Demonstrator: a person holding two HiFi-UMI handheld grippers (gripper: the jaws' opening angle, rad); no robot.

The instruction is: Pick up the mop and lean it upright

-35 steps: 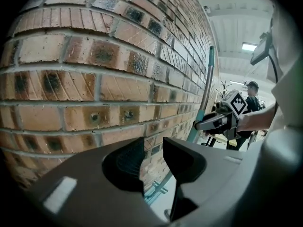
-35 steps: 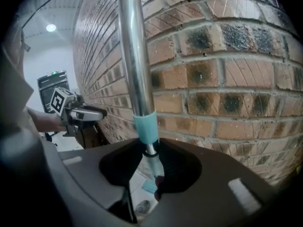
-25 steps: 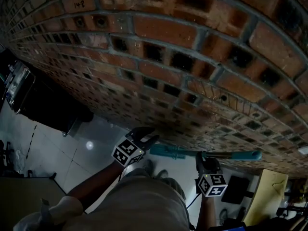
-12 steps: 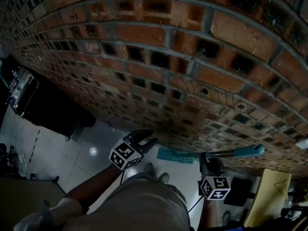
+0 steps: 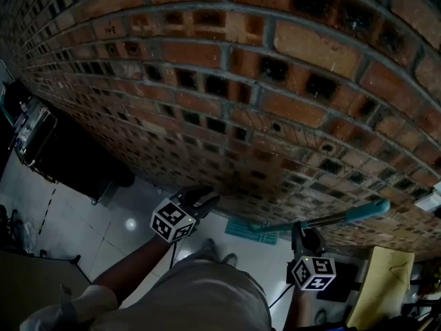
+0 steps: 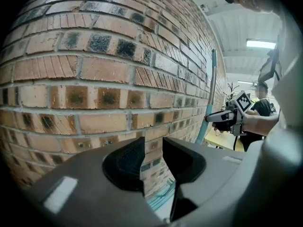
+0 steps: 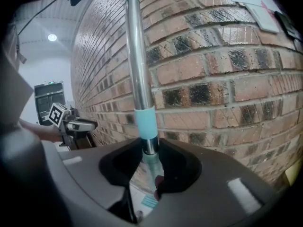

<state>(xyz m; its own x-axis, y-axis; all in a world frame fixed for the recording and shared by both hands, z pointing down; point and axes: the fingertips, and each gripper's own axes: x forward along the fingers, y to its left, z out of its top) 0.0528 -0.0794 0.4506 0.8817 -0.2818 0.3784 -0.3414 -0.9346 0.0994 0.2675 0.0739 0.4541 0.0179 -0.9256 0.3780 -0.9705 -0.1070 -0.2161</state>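
Brick wall (image 5: 275, 81), pale floor (image 5: 103, 205) at its foot.
Right tool (image 5: 304, 229) clamped on the mop (image 5: 324, 220) pole, mid-shaft. The pole slants up along the wall, teal head low by the wall's foot. Left tool (image 5: 205, 197) empty, jaws a narrow gap apart, near the wall.

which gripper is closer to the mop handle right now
Right. The right gripper is clamped on the mop handle, jaws around the pole. The left gripper holds nothing and hangs off to the side by the brick wall, clear of the handle.
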